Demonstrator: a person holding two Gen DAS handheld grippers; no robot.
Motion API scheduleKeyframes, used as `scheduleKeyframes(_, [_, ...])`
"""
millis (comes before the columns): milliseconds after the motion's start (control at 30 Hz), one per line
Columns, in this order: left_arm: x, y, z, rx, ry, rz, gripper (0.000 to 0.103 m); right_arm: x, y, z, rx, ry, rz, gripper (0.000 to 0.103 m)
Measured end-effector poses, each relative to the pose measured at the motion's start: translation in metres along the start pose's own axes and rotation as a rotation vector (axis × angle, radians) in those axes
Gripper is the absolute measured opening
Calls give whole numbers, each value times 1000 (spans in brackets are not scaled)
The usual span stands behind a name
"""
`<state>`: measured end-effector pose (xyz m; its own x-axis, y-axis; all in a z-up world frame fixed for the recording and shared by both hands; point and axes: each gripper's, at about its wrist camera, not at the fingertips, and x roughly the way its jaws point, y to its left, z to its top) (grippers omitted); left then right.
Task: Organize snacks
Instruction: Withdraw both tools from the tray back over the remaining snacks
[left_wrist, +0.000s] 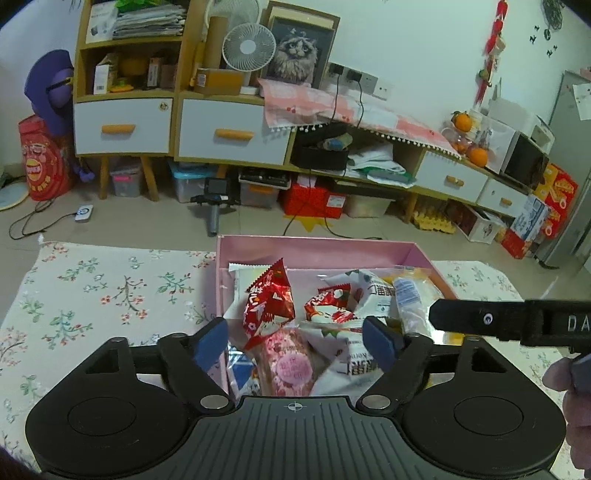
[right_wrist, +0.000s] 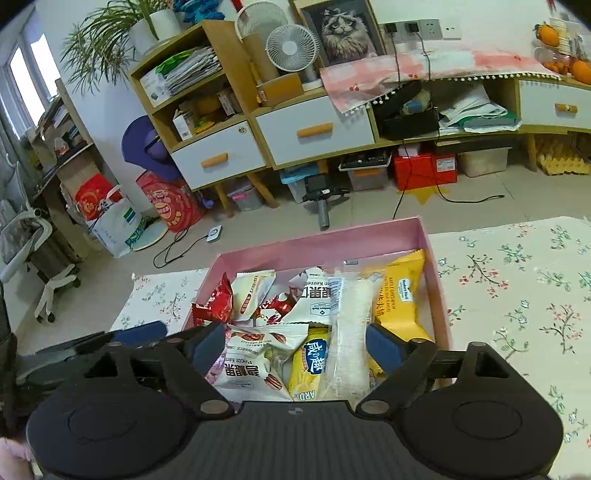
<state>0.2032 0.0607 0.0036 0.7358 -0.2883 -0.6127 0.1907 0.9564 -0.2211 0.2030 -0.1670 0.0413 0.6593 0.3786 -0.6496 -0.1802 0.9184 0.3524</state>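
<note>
Left wrist view looks down over the left claw (left_wrist: 295, 341), whose blue pads stand wide apart above a pink box (left_wrist: 317, 248) full of snacks, gripping nothing. Between and just beyond the pads lie a red foil packet (left_wrist: 271, 304), a second smaller red packet (left_wrist: 327, 304), a pink round-labelled packet (left_wrist: 291, 363) and a white pecan packet (left_wrist: 354, 363). The other tool's black finger (left_wrist: 480, 319) reaches in from the right edge, over the box's right side.

From the right wrist view, the right claw (right_wrist: 295, 349) is likewise spread open over the same pink box (right_wrist: 424, 236), holding nothing. A long clear-wrapped white bar (right_wrist: 352, 332) and a yellow packet with a blue label (right_wrist: 308, 363) lie between its pads, the white pecan packet (right_wrist: 251, 373) to their left, and a yellow waffle sandwich packet (right_wrist: 400, 299) against the box's right wall. The box sits on a surface covered with a floral cloth (right_wrist: 517, 288).
</note>
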Motion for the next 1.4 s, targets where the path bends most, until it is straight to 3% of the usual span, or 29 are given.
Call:
scheduleKeyframes(267, [-34, -13, -2, 20, 4, 15, 95, -26, 5, -3, 13, -27, -19, 73])
scheduleKeyframes(700, [-80, -28, -29, 68, 102, 143, 100, -65, 13, -26, -31, -33, -102, 77])
scheduleKeyframes(1133, [-85, -10, -82, 29, 153, 198, 100, -62, 15, -74, -110, 34, -167, 77])
scheduleKeyframes(1233, [-78, -6, -87, 85, 136, 196, 100, -55, 20, -84, -171, 88, -202, 77])
scheduleKeyframes(1400, [-66, 0, -87, 231, 77, 169, 100, -52, 24, -92, -239, 92, -179, 77])
